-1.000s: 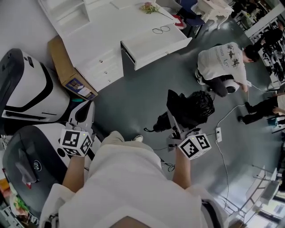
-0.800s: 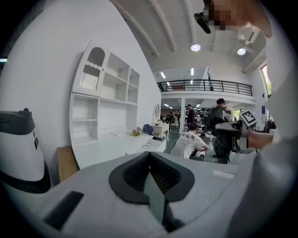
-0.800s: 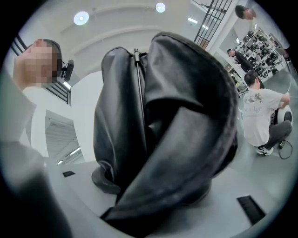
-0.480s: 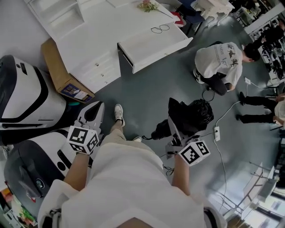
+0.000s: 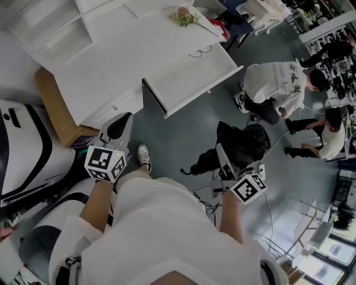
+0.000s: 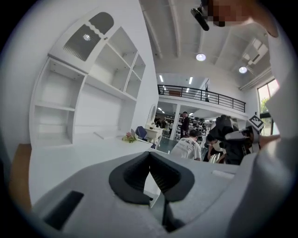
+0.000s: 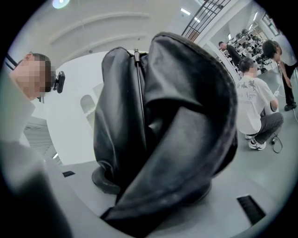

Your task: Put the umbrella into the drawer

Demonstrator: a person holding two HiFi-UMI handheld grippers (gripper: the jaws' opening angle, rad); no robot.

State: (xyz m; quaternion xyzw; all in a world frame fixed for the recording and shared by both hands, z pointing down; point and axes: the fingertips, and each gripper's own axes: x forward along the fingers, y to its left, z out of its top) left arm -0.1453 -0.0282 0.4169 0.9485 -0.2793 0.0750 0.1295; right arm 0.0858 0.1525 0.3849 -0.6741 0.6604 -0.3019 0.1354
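Observation:
The black folded umbrella (image 5: 240, 142) sits bunched between the jaws of my right gripper (image 5: 225, 158), which is shut on it above the grey floor. In the right gripper view the umbrella (image 7: 167, 116) fills nearly the whole picture and hides the jaws of the right gripper (image 7: 153, 195). The white drawer (image 5: 206, 92) stands pulled out of the white desk, ahead and a little left of the umbrella. My left gripper (image 5: 119, 127) is shut and holds nothing; it points toward the desk. In the left gripper view the left gripper (image 6: 150, 160) has its dark pads meeting.
A brown cardboard box (image 5: 55, 108) leans against the desk's left side. Pink flowers (image 5: 183, 15) lie on the desk top. A white-and-black machine (image 5: 28, 156) stands at the left. A crouching person (image 5: 275, 83) and cables (image 5: 203, 203) are to the right.
Both grippers have moved forward toward the desk, the right one carrying the umbrella. The open drawer now lies closer, and the white-and-black machine has slid back to the left.

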